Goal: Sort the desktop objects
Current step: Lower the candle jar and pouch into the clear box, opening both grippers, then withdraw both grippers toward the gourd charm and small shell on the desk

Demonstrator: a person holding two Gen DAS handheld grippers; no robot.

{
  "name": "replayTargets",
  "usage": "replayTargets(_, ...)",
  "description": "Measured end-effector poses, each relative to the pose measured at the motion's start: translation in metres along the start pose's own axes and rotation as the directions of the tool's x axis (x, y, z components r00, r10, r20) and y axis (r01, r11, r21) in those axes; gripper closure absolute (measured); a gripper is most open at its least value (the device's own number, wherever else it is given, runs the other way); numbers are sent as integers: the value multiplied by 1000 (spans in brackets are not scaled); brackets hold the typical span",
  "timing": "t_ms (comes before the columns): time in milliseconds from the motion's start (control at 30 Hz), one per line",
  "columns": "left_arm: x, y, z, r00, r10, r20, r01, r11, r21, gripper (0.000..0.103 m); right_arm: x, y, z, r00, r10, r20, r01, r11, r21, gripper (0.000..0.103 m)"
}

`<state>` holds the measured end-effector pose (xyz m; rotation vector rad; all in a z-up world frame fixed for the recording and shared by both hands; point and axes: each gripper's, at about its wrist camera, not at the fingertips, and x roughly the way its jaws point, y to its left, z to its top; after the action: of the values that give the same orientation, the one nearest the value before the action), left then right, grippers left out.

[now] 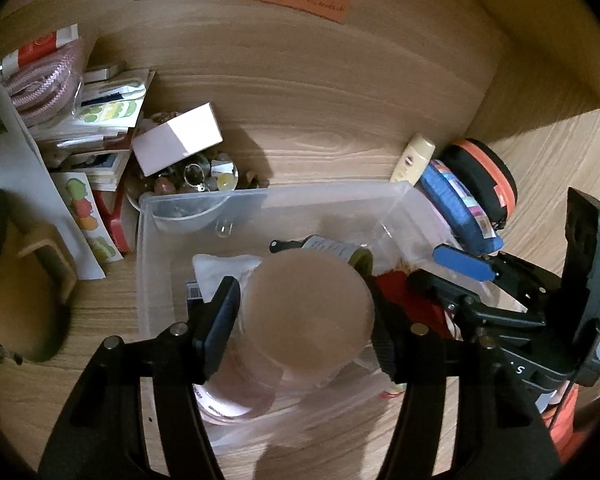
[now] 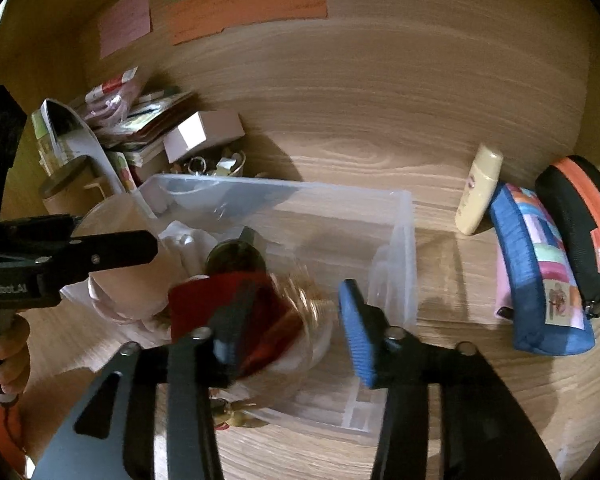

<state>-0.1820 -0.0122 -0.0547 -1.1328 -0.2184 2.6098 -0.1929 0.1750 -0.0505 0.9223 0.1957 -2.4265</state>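
Observation:
A clear plastic bin stands on the wooden desk; it also shows in the right wrist view. My left gripper is shut on a pale pink cylindrical container and holds it over the bin. In the bin lie a dark bottle, a white packet and a red pouch. My right gripper is open above the red pouch, which looks blurred, at the bin's near right side; the pouch is not gripped.
A yellow lotion tube, a blue pencil case and a black-and-orange case lie right of the bin. A white box, a bowl of trinkets and stacked papers sit at the left. Sticky notes hang on the back wall.

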Motion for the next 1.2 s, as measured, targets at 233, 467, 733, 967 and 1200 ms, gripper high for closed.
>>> replayTargets(233, -8, -7, 0, 1000, 15, 19, -15, 1000, 7, 32, -10, 0, 3, 999, -19, 35, 19, 1000, -3, 45)
replayTargets(467, -28, -14, 2, 996, 54, 65, -56, 998, 24, 26, -15, 3, 3, 997, -44, 61, 45, 999, -19, 42)
replayTargets(733, -43, -7, -8, 992, 101, 72, -100, 995, -6, 19, -20, 6, 3, 994, -67, 91, 70, 997, -33, 31)
replayTargets(967, -62, -2, -26, 987, 140, 80, -139, 990, -16, 16, -24, 5, 3, 992, -79, 97, 82, 996, -30, 31)
replayTargets(1200, -75, -1, -41, 986, 141, 88, -140, 990, -19, 15, -38, 13, 0, 990, -86, 108, 93, 994, -53, 21)
